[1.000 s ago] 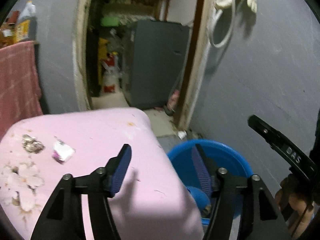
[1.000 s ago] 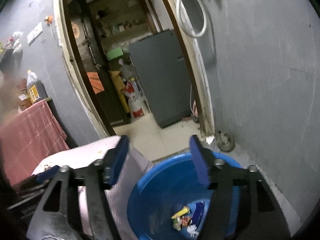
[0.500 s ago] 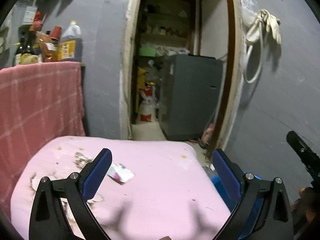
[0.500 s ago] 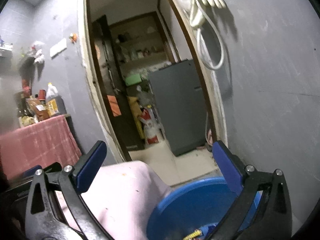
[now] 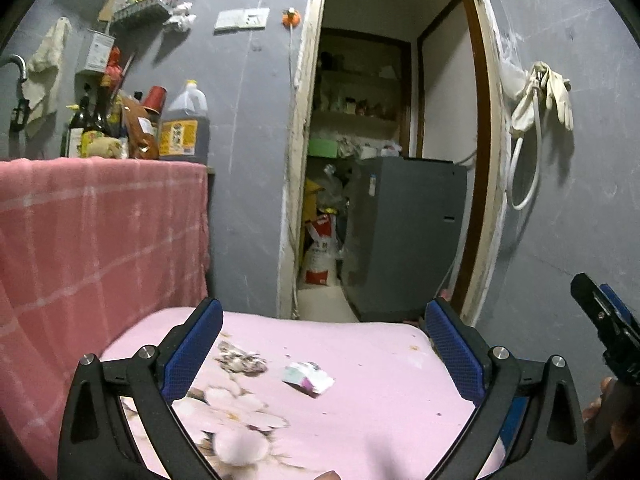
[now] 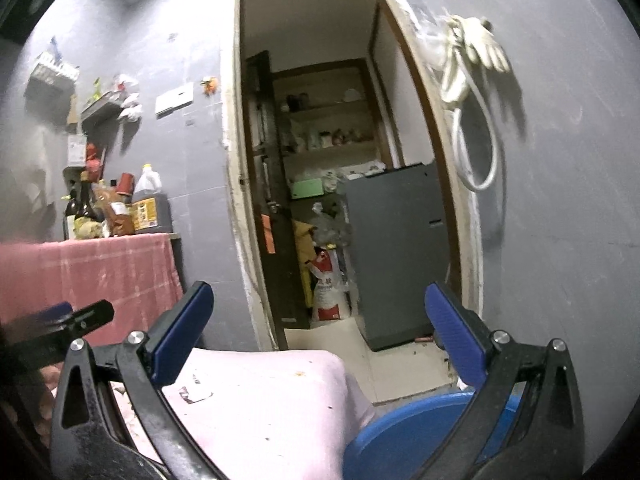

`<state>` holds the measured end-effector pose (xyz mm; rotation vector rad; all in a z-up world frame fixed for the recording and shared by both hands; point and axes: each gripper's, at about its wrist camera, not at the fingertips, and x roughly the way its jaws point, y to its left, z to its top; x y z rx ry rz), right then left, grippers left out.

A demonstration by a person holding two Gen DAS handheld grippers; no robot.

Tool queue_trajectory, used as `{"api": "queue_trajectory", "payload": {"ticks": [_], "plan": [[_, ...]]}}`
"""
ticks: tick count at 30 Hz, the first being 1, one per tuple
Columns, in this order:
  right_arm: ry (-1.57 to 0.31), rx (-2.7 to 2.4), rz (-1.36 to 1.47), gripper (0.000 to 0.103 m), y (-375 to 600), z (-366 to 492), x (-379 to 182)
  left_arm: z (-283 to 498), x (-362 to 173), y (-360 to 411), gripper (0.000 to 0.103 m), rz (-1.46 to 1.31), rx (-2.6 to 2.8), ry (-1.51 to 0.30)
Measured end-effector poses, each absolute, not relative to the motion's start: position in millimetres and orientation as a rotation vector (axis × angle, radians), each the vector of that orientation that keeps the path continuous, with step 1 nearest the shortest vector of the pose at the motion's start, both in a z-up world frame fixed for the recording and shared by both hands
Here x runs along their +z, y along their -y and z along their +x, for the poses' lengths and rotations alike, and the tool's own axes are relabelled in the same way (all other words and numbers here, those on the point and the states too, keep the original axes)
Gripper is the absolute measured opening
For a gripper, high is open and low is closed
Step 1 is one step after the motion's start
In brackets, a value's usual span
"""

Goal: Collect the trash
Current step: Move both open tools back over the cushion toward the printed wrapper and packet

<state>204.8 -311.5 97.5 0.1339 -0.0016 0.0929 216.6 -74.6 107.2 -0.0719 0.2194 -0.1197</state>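
A crumpled white and purple wrapper (image 5: 308, 376) lies on the pink flowered table cover (image 5: 360, 400), with a grey crumpled scrap (image 5: 240, 358) to its left. My left gripper (image 5: 322, 354) is wide open and empty, held above the table with the wrapper between and beyond its blue pads (image 5: 192, 354). My right gripper (image 6: 318, 336) is wide open and empty, above the table's right end (image 6: 260, 408) and the blue plastic basin (image 6: 404, 436). A pale scrap (image 6: 194, 394) shows on the cover in the right wrist view. The right gripper's tip (image 5: 604, 320) shows at the left wrist view's right edge.
A red checked cloth (image 5: 100, 240) covers a counter at the left, with bottles and an oil jug (image 5: 184, 124) on top. An open doorway (image 5: 380, 160) behind the table shows a grey fridge (image 5: 404, 236) and sacks. Gloves and a hose (image 5: 536, 116) hang on the right wall.
Both grippers have opened wide and tilted up from the basin toward the wall and doorway. The left gripper has swung left, so the wrapper now lies between its fingers.
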Motion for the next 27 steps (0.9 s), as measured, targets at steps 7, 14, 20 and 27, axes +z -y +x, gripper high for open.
{"api": "queue_trajectory", "payload": {"ticks": [7,14,20,27], "plan": [[0.013,0.160,0.064,0.103,274.8,210.0,99.4,210.2,103.6,41.6,0.099,-0.047,-0.064,-0.193],[-0.056,0.250,-0.043,0.103,233.8,232.7,90.6,227.2,89.3,5.9,0.099,-0.052,-0.027,-0.269],[-0.249,0.398,-0.041,0.103,216.1,274.2,74.6,261.2,72.0,-29.4,0.099,-0.100,-0.056,-0.436],[-0.459,0.467,-0.089,0.103,190.2,320.8,45.2,288.0,63.9,-59.3,0.099,-0.160,-0.028,-0.516]]}}
